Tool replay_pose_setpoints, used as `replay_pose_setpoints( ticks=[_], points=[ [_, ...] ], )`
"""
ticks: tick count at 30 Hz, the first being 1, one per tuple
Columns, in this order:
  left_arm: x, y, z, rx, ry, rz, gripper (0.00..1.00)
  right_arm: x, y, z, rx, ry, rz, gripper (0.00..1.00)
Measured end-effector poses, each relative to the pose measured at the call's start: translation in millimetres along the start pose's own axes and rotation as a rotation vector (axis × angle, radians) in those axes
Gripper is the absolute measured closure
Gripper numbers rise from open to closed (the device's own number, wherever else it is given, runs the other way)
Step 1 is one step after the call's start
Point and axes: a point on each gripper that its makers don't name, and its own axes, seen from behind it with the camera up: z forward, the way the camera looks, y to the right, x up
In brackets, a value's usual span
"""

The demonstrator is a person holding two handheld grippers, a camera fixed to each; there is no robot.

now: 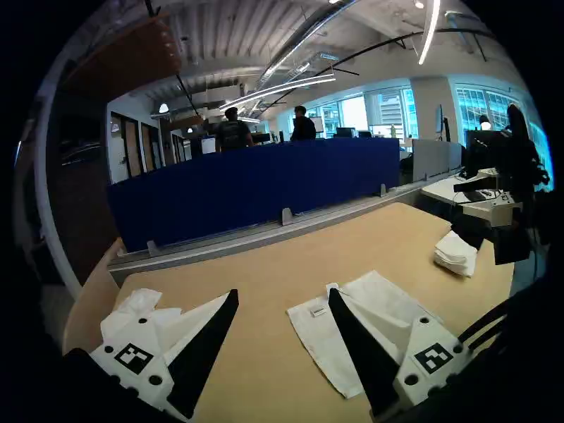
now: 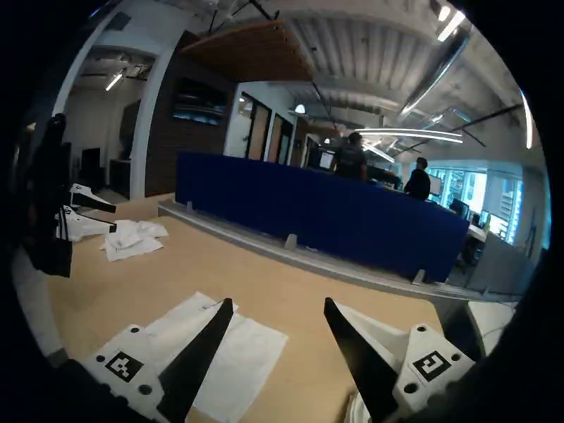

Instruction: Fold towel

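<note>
- The worktop (image 1: 282,257) is a broad, smooth, light wood-coloured surface with a rounded edge. All the cloth lies on it.
- The blue partition (image 1: 254,183) runs along the far edge of the worktop on a grey rail. Its face is matte and looks like fabric.
- The flat towel (image 1: 310,337) is white, thin and roughly rectangular. It is spread in a single layer with barely a wrinkle. It lies on the worktop between your two hands, with the crumpled towel (image 1: 137,303) to one side and the folded stack (image 1: 455,254) to the other.
- In the left gripper view the right-hand finger crosses the flat towel's middle, and its near edge is cut off behind that finger's shell. In the right gripper view the left-hand finger hides its near part.
- The crumpled towel is a loose white heap, partly covered by the left-hand finger.
- The folded stack is compact, with layered edges. You cannot tell how many pieces it holds.
- Your left tongs (image 1: 281,292) are spread wide above the worktop and grip nothing.
- Your right tongs (image 2: 276,302) are likewise spread wide and empty.
- The fingers (image 1: 204,338) are tapered wedges with black inner faces, white shells and a square marker.
- A small tag (image 1: 319,310) sits at the flat towel's far corner. Its detail is too small to make out.
</note>
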Motion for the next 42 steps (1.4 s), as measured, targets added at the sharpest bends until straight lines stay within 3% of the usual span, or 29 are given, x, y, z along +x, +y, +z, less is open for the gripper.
replay_pose_setpoints(
  ticks=[20,33,42],
  points=[
    [-97,58.2,24.3,-0.122,-0.162,0.06,0.05,-107,-26,20.7,0.076,-0.173,-0.021,0.0],
    [-160,79.7,29.4,-0.169,-0.271,0.047,0.05,-170,-46,18.9,0.115,-0.279,-0.025,0.0],
    [-203,97.8,24.2,-0.223,-0.368,0.05,0.05,-210,-61,14.2,0.15,-0.355,-0.021,0.0]
  ],
)
